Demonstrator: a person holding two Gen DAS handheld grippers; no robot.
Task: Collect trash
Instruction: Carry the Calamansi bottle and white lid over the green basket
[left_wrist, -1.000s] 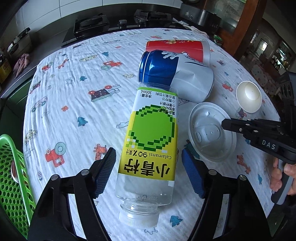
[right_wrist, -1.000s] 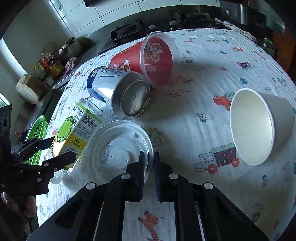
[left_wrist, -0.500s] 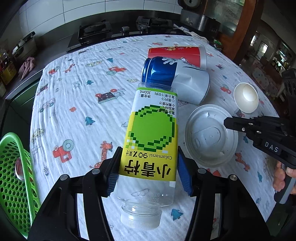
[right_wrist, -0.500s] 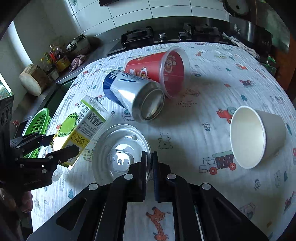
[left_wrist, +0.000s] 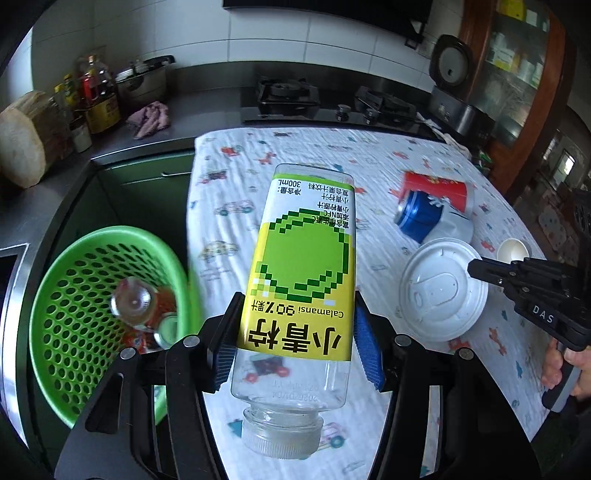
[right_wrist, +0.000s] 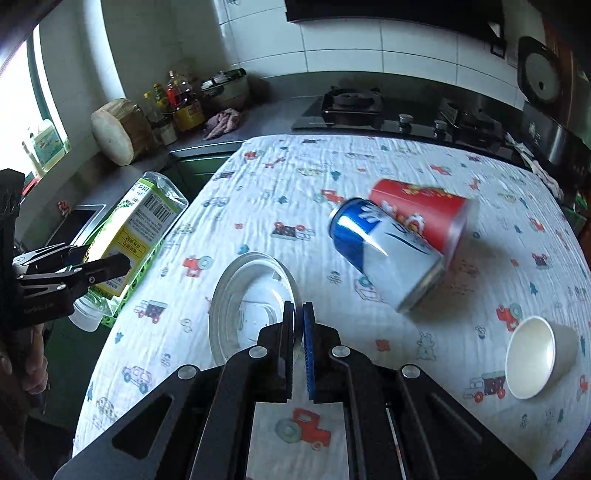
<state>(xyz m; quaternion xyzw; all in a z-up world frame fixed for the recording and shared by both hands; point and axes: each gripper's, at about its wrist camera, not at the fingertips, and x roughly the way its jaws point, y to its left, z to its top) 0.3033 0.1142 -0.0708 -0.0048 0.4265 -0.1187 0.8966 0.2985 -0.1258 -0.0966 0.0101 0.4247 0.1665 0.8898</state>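
My left gripper (left_wrist: 297, 314) is shut on a clear juice bottle (left_wrist: 303, 266) with a yellow-green label, held off the table with its cap toward me. The right wrist view shows the same bottle (right_wrist: 136, 225) over the table's left edge. My right gripper (right_wrist: 298, 314) is shut on the rim of a white plastic lid (right_wrist: 251, 295), which hangs tilted above the cloth. The lid (left_wrist: 439, 291) also shows at the right of the left wrist view. A green basket (left_wrist: 55, 295) with trash inside sits low at the left, beside the table.
On the patterned tablecloth (right_wrist: 295, 184) lie a blue-and-silver can (right_wrist: 388, 258) against a red cup (right_wrist: 417, 214), and a white paper cup (right_wrist: 532, 362) on its side at the right. Behind the table runs a counter with a gas stove (left_wrist: 280, 96), oil bottles and a wooden block.
The left gripper closed on the bottle and raised it leftward toward the basket. The right gripper lifted the lid off the cloth. Can and cups stayed put.
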